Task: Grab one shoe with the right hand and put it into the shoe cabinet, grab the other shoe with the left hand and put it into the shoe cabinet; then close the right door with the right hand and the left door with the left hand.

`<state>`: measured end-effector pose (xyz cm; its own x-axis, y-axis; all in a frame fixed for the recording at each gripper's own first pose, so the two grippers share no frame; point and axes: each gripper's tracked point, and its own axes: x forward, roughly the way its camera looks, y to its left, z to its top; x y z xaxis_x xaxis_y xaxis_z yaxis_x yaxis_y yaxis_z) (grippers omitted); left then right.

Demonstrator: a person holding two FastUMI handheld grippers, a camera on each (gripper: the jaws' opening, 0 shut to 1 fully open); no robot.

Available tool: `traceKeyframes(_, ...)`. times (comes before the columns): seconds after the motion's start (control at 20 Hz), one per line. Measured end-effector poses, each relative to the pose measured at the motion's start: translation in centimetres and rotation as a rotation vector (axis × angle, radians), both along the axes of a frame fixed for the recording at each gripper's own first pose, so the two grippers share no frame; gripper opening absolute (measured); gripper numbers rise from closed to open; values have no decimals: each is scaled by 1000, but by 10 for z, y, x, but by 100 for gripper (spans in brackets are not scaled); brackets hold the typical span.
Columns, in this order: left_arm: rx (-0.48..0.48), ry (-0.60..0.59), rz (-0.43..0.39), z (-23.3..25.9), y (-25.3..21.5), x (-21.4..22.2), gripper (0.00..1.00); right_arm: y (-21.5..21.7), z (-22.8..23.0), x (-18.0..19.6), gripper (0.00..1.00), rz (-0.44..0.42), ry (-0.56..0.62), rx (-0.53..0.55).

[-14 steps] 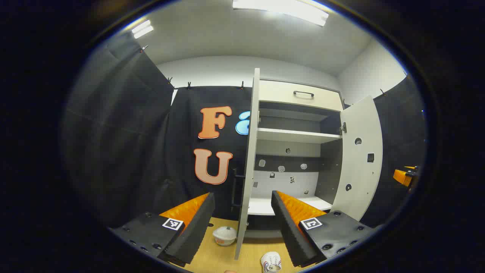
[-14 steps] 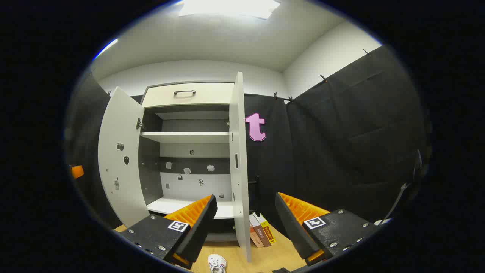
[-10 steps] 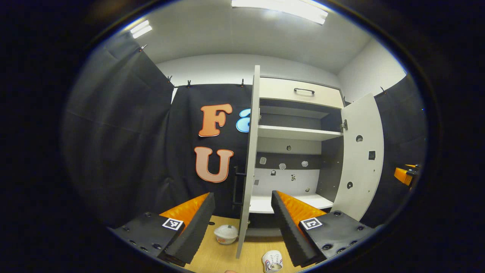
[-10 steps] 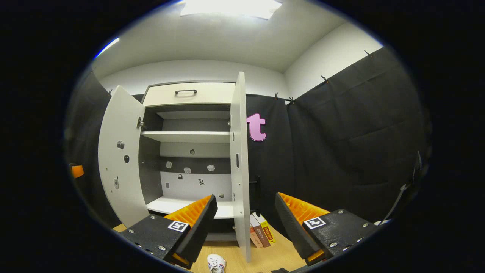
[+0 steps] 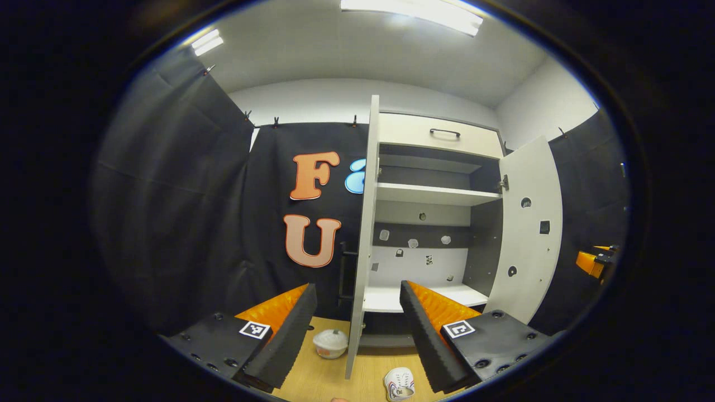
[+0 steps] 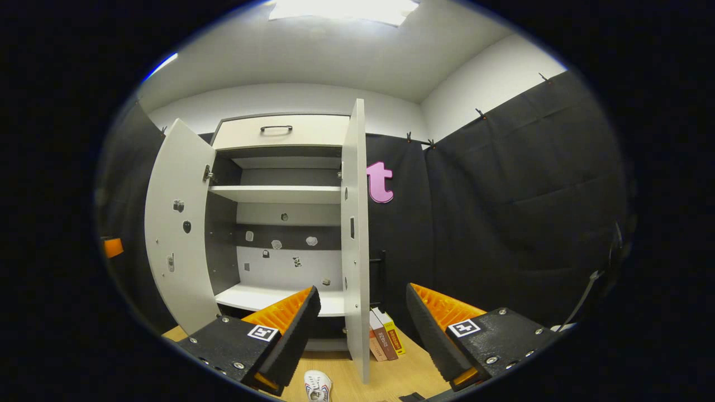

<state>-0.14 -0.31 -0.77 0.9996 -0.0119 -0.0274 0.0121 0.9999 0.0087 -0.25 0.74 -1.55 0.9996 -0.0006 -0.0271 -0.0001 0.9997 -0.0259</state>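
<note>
Step 1 pending: both grippers, right and left, are hanging apart, empty; shoe lying at 6 o'clock needs descent.

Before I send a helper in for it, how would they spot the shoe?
Find the tall white shoe cabinet with both doors swung open. On the light wooden floor before it lies a small white sneaker with red and blue side stripes. Unlike the round white lidded bowl nearby, it is long and laced.

You can't read much: the books by the cabinet have spine print too small to make out; stickers inside, illegible too.
</note>
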Motion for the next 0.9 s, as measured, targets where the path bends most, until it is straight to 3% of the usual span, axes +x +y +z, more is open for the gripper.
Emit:
traceKeyframes(0.2, -1, 9, -1, -3, 1, 0, 96, 17, -33, 5, 95, 20, 55, -5)
traceKeyframes(0.55, 4, 15, -17, -9, -2, 0, 96, 48, -138, 15, 95, 69, 236, -87)
traceKeyframes(0.9, 5, 47, 4, -18, 7, -1, 96, 72, -249, 17, 94, 119, 424, -74)
